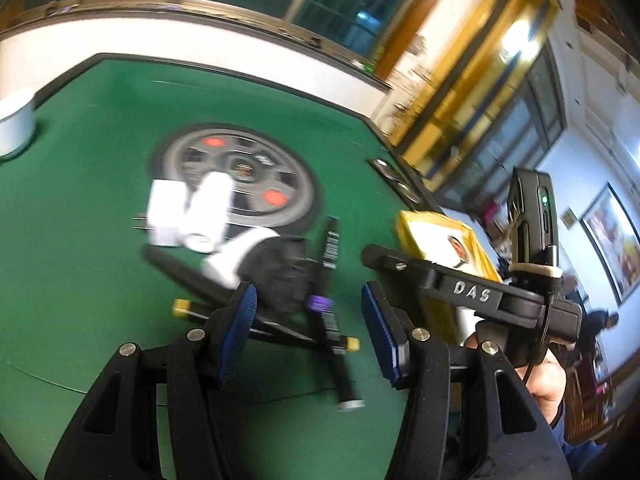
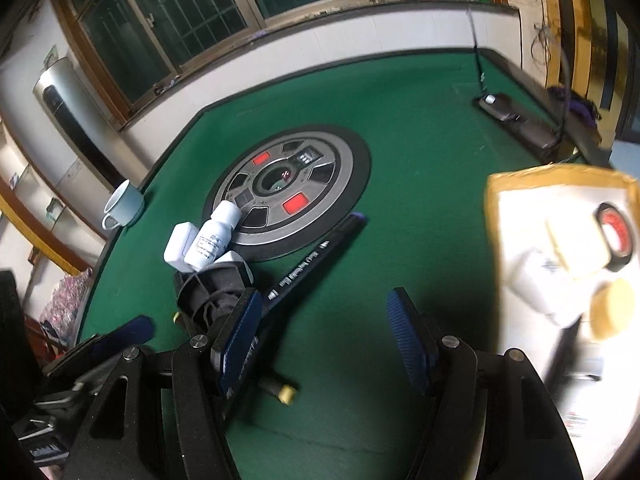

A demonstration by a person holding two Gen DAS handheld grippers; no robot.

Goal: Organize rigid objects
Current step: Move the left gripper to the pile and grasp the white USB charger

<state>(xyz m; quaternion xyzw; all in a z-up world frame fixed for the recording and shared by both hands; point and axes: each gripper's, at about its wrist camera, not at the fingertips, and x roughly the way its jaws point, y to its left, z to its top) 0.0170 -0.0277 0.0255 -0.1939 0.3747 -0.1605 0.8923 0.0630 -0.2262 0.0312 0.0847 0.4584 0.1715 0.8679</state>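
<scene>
A pile of loose objects lies on the green table: a white bottle (image 2: 216,236), a white charger (image 2: 179,249), a folded black umbrella (image 2: 208,300) and black markers (image 2: 316,256). In the left wrist view the same pile shows the bottle (image 1: 210,208), the umbrella (image 1: 284,276) and crossed markers (image 1: 328,280). My left gripper (image 1: 308,328) is open just above the markers. My right gripper (image 2: 332,332) is open and empty over bare felt beside the long marker. A yellow box (image 2: 560,184) at the right holds tape (image 2: 616,236) and several small items.
A round grey control hub (image 2: 288,184) sits in the table's middle. A white mug (image 2: 124,204) stands at the far left edge. A black device with a cable (image 2: 516,120) lies at the far right edge. The right gripper's body (image 1: 472,292) is next to the yellow box (image 1: 436,240).
</scene>
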